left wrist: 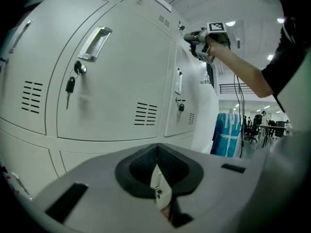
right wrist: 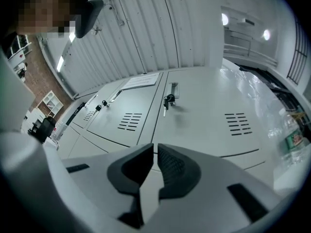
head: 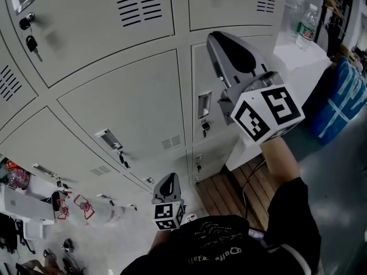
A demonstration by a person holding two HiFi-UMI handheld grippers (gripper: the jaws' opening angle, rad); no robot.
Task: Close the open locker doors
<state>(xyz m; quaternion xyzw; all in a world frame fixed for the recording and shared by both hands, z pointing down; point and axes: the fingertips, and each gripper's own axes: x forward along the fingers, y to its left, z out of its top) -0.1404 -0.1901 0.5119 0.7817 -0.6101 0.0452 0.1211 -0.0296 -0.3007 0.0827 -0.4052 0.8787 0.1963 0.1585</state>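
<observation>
A wall of grey locker doors point(head: 120, 105) fills the head view, and every door I can see lies flush. My right gripper point(head: 217, 39) is raised against the right-hand column, its tips at the upper edge of the door with the recessed handle point(head: 205, 105). Whether it touches the door I cannot tell. In the right gripper view its jaws point(right wrist: 155, 147) stand almost together with nothing between them, over a door with a key in its lock point(right wrist: 167, 101). My left gripper point(head: 169, 179) hangs lower, away from the doors, shut and empty point(left wrist: 156, 147).
Keys hang from several locks point(head: 31, 42). A white cabinet point(head: 298, 67) carrying a water bottle point(head: 308, 24) stands right of the lockers, with a blue bag point(head: 344, 102) beside it. A wooden platform point(head: 229, 191) lies below. Bottles and clutter point(head: 17, 202) sit at the lower left.
</observation>
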